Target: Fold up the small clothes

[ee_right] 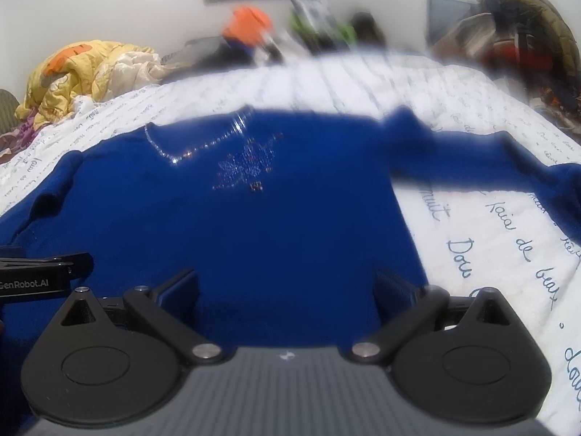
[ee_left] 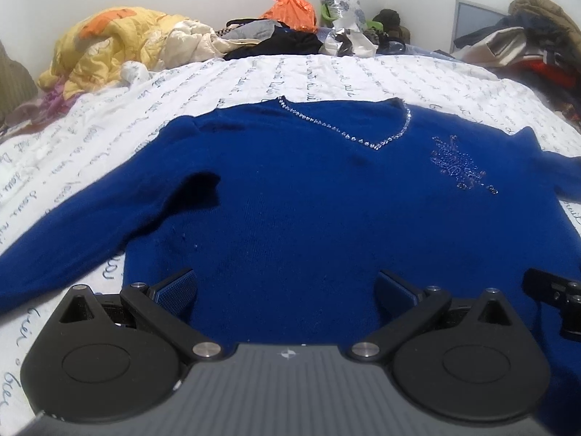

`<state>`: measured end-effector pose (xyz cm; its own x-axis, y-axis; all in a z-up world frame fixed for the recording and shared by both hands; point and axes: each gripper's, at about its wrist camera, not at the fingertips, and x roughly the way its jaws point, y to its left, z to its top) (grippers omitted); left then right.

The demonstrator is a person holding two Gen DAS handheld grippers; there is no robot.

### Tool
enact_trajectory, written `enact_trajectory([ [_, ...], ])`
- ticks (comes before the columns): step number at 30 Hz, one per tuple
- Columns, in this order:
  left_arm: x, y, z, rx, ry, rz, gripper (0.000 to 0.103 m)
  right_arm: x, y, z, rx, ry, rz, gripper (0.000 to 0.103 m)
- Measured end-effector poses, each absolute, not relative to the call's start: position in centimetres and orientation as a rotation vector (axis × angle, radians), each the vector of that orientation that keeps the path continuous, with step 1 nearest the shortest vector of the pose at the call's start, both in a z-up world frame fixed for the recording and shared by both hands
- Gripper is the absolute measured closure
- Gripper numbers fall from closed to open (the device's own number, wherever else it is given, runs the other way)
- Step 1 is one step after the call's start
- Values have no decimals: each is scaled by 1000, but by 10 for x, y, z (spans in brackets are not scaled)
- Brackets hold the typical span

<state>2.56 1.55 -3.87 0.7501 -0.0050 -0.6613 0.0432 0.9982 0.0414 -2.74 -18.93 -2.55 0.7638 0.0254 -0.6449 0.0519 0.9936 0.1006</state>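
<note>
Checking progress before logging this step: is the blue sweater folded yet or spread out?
Spread out. The blue sweater lies face up on the bed cover, neckline showing, sleeves stretched to both sides.

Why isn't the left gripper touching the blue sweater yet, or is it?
Cannot tell. In the left wrist view the left gripper is open over the blue sweater, with no visible gap or contact.

We see the sweater [ee_left: 308, 189] lying flat on the bed [ee_left: 254, 76], its neckline [ee_left: 348, 123] at the far end and its sleeves spread to either side. Both grippers, left [ee_left: 287, 290] and right [ee_right: 287, 290], sit side by side over its near hem. Behind it, a quilt [ee_left: 109, 43] is heaped far left, bags [ee_left: 290, 11] in the middle, coats [ee_left: 526, 40] far right.
</note>
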Motion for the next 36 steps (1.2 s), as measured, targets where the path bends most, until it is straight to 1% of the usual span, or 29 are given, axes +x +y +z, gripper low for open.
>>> enact_trajectory([
  [36, 23, 17, -41, 45, 698, -28, 0, -28, -181, -35, 53, 693, -28, 0],
])
